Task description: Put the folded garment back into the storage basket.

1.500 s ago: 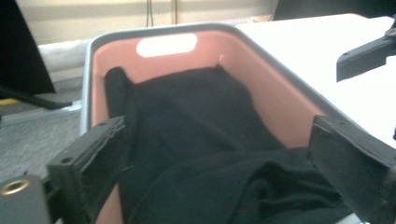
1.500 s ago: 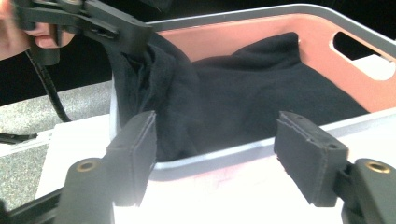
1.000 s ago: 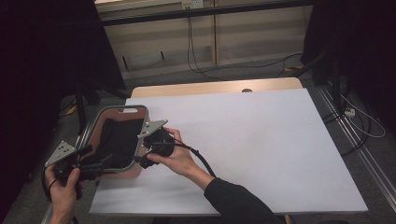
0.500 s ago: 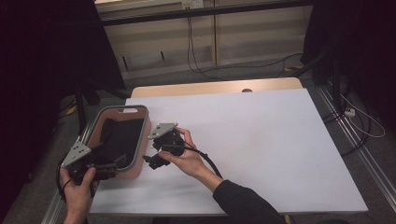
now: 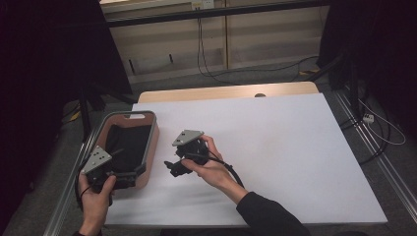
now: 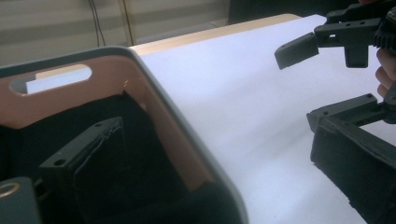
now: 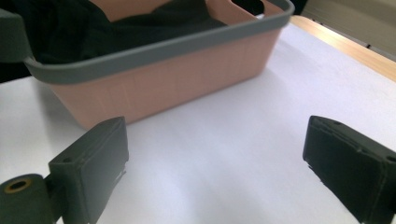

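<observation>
Basket (image 5: pixel 152 142): pink, grey-rimmed, at left edge of white table (image 5: pixel 295 157); dark cloth (image 5: pixel 125 142) inside.
Left gripper (image 5: pixel 129 176): jaws apart, straddling basket's near wall, one jaw inside against the cloth.
Right gripper (image 5: pixel 172 167): jaws apart, empty, above table just right of basket.

left gripper (image 5: pixel 129 176): black body, grey three-cornered plate on top with small screw holes, black cable looping beside the hand
right gripper (image 5: pixel 172 166): black, same grey plate, thick black cable trailing along the forearm
jaws: flat black blocks on black arms, small holes near the ends, brass-coloured ring at one base
sleeve (image 5: pixel 268 216): black, long, on the right arm
</observation>
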